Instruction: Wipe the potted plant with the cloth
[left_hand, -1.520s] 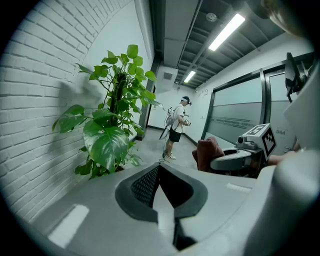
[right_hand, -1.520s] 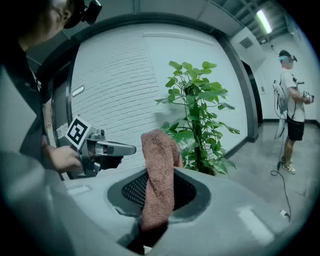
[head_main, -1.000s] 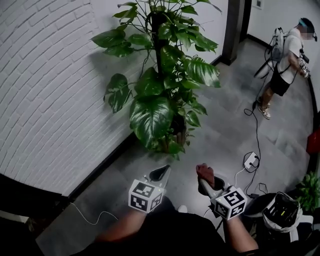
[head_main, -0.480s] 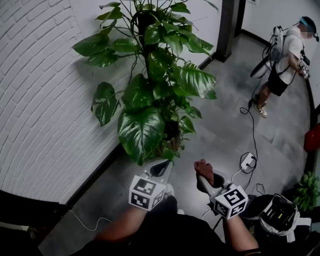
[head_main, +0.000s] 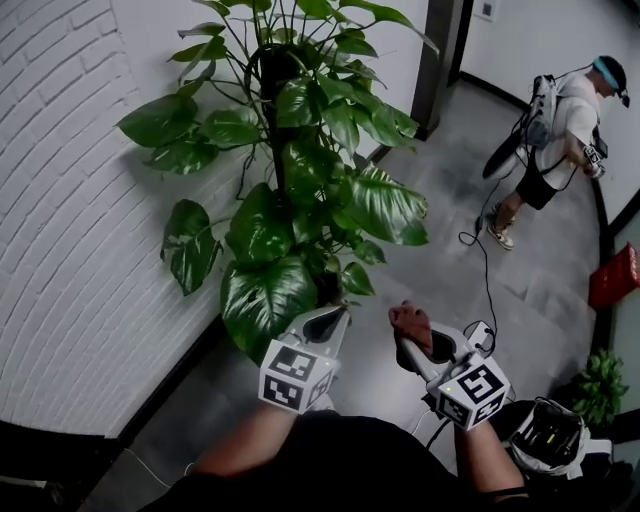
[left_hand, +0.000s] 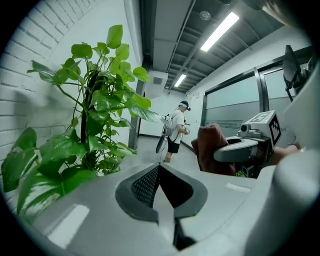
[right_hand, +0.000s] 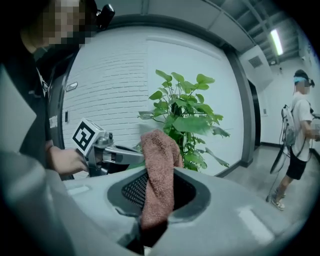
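Plant nearer than before, right tool pinching cloth, left tool pressed together

A tall potted plant with broad, glossy green leaves stands on the grey tiled floor, close against a white painted brick wall. Low in the frame, the left claw points up at the plant, its tip just beneath the lowest large leaf. Beside it, the right claw grips a bunched reddish-brown cloth, which sticks up past its tip, apart from the leaves. Each claw carries a white cube with black square markers. Farther down the corridor stands a person in a white top, and a thin cable trails across the floor.
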